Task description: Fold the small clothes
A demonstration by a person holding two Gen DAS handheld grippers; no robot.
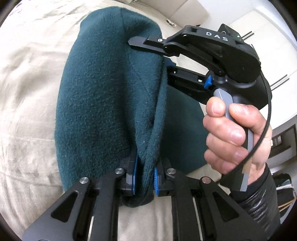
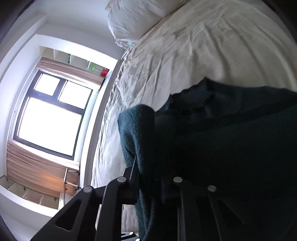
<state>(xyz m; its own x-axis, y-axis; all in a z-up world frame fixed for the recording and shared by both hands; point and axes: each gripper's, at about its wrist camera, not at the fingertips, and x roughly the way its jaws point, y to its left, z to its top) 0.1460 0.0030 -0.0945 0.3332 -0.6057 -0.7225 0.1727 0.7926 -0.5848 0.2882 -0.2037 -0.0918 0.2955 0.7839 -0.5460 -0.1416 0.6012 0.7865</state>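
Observation:
A dark teal knit garment hangs lifted over the cream bed sheet. My left gripper is shut on a bunched fold of its near edge, between the blue pads. My right gripper comes in from the right, held by a hand, and pinches the garment's far right edge. In the right wrist view the same garment drapes over and fills the right gripper, hiding its fingertips. The jaws appear closed on the cloth.
The bed sheet spreads wide, with a white pillow at its head. A bright window with brown curtains and wall shelves stand beyond the bed. White cabinets are at the right.

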